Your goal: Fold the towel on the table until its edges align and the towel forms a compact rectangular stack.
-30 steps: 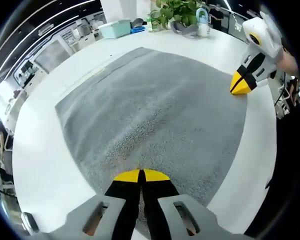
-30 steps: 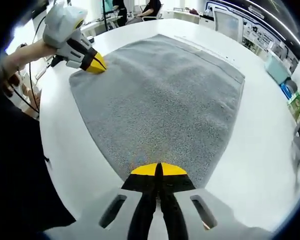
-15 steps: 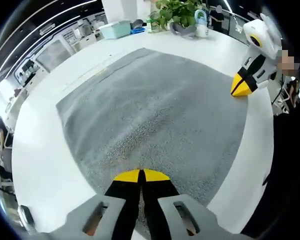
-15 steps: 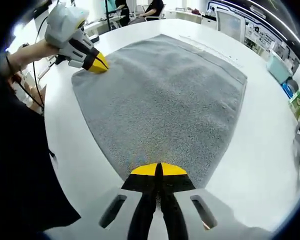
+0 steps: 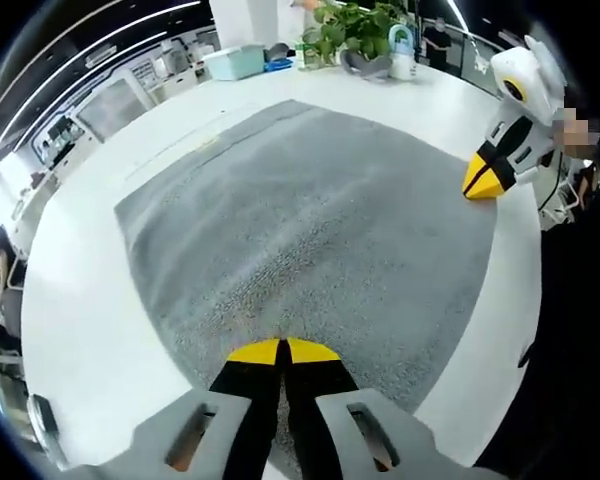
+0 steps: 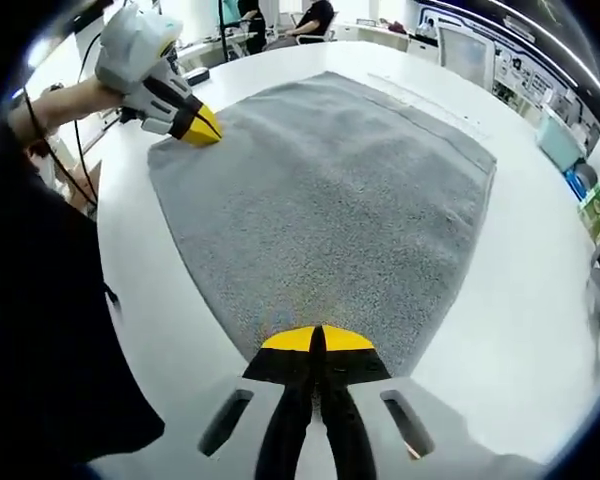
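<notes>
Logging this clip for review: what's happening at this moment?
A person is starting to fold a grey towel spread flat on a white table. The left claw is shut on one near corner, and the right claw is shut on the other near corner. No fold has been made yet.

This looks like an open-plan office: a big white table stands under strip ceiling lights, with desks and monitors along the walls, seated people at the back, and a potted plant beside a storage box.
</notes>
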The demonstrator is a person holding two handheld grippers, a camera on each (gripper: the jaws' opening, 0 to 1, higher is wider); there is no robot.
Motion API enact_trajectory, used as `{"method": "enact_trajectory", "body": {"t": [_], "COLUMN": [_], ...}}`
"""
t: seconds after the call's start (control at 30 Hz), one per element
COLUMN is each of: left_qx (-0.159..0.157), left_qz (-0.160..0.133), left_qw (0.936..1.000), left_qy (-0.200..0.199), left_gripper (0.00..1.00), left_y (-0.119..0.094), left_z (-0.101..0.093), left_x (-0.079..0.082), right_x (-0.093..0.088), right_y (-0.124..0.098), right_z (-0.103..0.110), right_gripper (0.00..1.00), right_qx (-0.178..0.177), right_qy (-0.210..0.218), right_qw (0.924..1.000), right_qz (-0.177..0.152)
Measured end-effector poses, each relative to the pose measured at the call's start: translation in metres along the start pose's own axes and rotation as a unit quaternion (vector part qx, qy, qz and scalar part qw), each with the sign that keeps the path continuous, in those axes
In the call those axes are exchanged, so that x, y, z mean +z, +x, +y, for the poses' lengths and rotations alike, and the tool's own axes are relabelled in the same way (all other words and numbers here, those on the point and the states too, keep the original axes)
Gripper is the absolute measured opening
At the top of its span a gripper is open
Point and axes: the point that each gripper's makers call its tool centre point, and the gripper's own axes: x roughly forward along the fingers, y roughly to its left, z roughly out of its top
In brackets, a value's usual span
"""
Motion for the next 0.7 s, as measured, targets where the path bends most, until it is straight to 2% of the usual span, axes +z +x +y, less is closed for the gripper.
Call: {"method": "enact_trajectory", "body": {"t": [0.13, 0.2, 0.27, 0.3, 0.37, 0.4, 0.43, 0.47, 0.5, 0.57, 0.6, 0.7], "left_qx": [-0.006, -0.008, -0.012, -0.015, -0.031, -0.046, -0.049, -0.051, -0.054, -0.046, -0.054, -0.059], "left_qz": [-0.008, -0.03, -0.056, -0.066, -0.081, -0.083, -0.086, -0.093, -0.115, -0.134, -0.142, -0.13], "left_qw": [1.0, 0.9994, 0.9971, 0.996, 0.992, 0.9881, 0.9869, 0.9876, 0.9875, 0.9877, 0.9871, 0.9886], "left_qy": [-0.001, -0.017, -0.05, -0.059, -0.092, -0.121, -0.128, -0.116, -0.093, -0.067, -0.051, -0.048], "left_gripper": [0.01, 0.01, 0.02, 0.02, 0.06, 0.11, 0.19, 0.23, 0.24, 0.23, 0.24, 0.27], "left_y": [-0.001, -0.002, -0.002, -0.003, -0.006, -0.01, -0.014, -0.018, -0.027, -0.043, -0.05, -0.067], "left_z": [0.001, 0.001, 0.001, 0.001, -0.001, -0.004, -0.004, -0.004, -0.004, -0.002, -0.005, -0.006], "left_x": [0.0, 0.001, 0.002, 0.002, 0.002, 0.001, 0.001, 0.001, 0.004, 0.0, -0.002, -0.02], "right_x": [0.001, 0.003, 0.002, 0.001, 0.004, 0.007, 0.014, 0.023, 0.03, 0.029, 0.028, 0.014], "right_y": [-0.001, -0.001, -0.002, -0.003, -0.004, -0.01, -0.015, -0.022, -0.034, -0.05, -0.056, -0.067], "right_z": [-0.001, -0.001, -0.001, -0.002, 0.001, -0.001, -0.005, -0.009, -0.013, -0.023, -0.026, -0.029], "right_gripper": [0.0, 0.0, 0.0, 0.0, 0.0, 0.0, 0.0, 0.01, 0.03, 0.05, 0.07, 0.09], "right_qx": [0.003, 0.01, 0.015, 0.017, 0.033, 0.029, 0.021, 0.017, 0.006, -0.02, -0.026, -0.029], "right_qy": [0.023, 0.033, 0.066, 0.063, 0.094, 0.127, 0.145, 0.145, 0.137, 0.118, 0.109, 0.106], "right_qw": [0.9992, 0.9978, 0.9952, 0.9951, 0.9915, 0.9869, 0.9824, 0.9784, 0.9752, 0.9753, 0.9755, 0.9767], "right_qz": [-0.031, -0.058, -0.071, -0.074, -0.083, -0.094, -0.116, -0.146, -0.173, -0.185, -0.189, -0.184]}}
